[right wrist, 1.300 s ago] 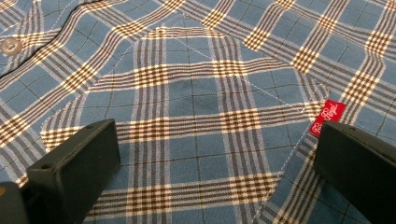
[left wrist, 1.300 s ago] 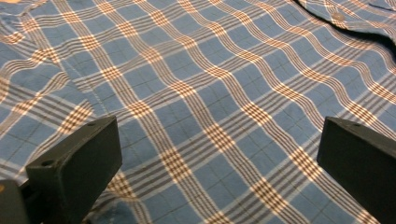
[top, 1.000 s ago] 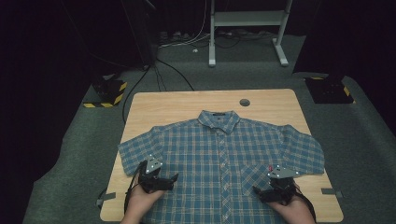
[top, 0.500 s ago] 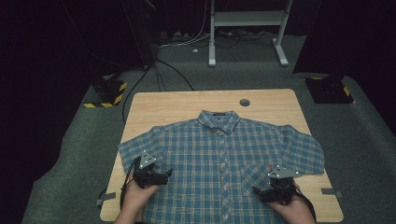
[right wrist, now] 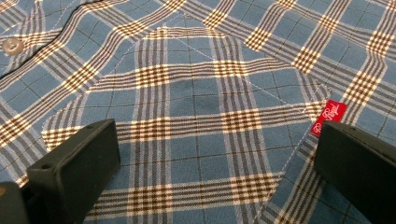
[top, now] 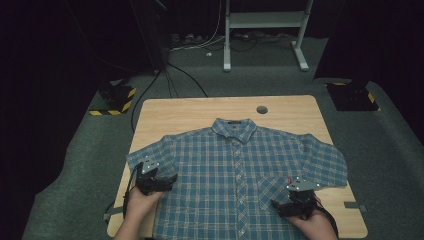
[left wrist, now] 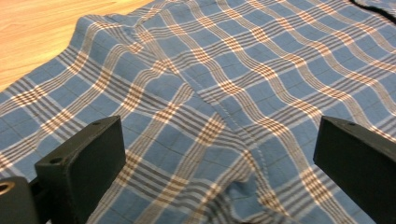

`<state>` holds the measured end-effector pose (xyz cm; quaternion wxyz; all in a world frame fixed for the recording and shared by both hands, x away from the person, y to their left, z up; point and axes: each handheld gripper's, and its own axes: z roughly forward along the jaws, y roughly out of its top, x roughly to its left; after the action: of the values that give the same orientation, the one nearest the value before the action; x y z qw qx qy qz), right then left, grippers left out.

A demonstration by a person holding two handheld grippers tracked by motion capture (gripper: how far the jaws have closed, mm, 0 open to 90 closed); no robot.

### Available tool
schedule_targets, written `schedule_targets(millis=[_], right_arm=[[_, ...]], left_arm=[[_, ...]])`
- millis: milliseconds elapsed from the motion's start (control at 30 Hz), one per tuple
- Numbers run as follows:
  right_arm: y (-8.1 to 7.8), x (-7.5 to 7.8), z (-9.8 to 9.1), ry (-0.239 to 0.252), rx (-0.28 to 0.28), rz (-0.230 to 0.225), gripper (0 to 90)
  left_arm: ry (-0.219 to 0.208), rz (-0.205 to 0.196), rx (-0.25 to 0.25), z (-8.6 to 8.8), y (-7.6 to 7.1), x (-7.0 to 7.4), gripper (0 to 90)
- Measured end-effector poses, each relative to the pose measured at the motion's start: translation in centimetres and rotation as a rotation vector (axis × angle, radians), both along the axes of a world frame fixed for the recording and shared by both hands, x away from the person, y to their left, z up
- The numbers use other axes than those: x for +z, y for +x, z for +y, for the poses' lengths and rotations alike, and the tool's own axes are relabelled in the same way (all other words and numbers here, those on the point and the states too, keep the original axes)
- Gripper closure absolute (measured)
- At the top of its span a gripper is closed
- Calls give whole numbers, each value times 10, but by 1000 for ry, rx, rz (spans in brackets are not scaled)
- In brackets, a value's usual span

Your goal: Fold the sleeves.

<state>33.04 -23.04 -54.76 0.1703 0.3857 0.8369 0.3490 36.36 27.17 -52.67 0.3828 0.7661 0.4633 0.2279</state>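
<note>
Left gripper (top: 167, 178): black two-jaw tool in the person's left hand (top: 142, 202), jaws spread wide apart with nothing between them; it sits low over the left side of the shirt, just inside the left sleeve.
Left gripper close-up: in the left gripper view its jaws frame the seam where the sleeve joins the body, and the cloth puckers slightly near the bottom edge.
Right gripper (top: 280, 206): matching black tool in the right hand (top: 312, 222), jaws likewise wide apart and empty; it is at the near right of the shirt, beside the chest pocket.
Right gripper close-up: in the right gripper view the jaws straddle the patch pocket (right wrist: 196, 116), with a small red label (right wrist: 328, 116) on the pocket's edge just beyond one jaw, and a pale button (right wrist: 11, 45) at the far left.
Shirt: blue short-sleeved checked cotton shirt (top: 240, 170) with tan and dark lines, spread flat and face up, buttoned, collar pointing to the far side, both sleeves out to left and right.
Table: light wooden rectangular tabletop (top: 175, 115) with a round grommet hole (top: 261, 109) at its far edge; the shirt covers most of the near half.
Surroundings: grey carpet floor (top: 75, 170), yellow-and-black striped block (top: 117, 97) at far left.
</note>
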Motion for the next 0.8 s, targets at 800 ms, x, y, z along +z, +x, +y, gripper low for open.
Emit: schedule_targets(millis=[800], right_arm=[[0, 0, 0, 0, -1, 0, 0]], left_arm=[[-15, 15, 81, 40, 21, -4, 38]])
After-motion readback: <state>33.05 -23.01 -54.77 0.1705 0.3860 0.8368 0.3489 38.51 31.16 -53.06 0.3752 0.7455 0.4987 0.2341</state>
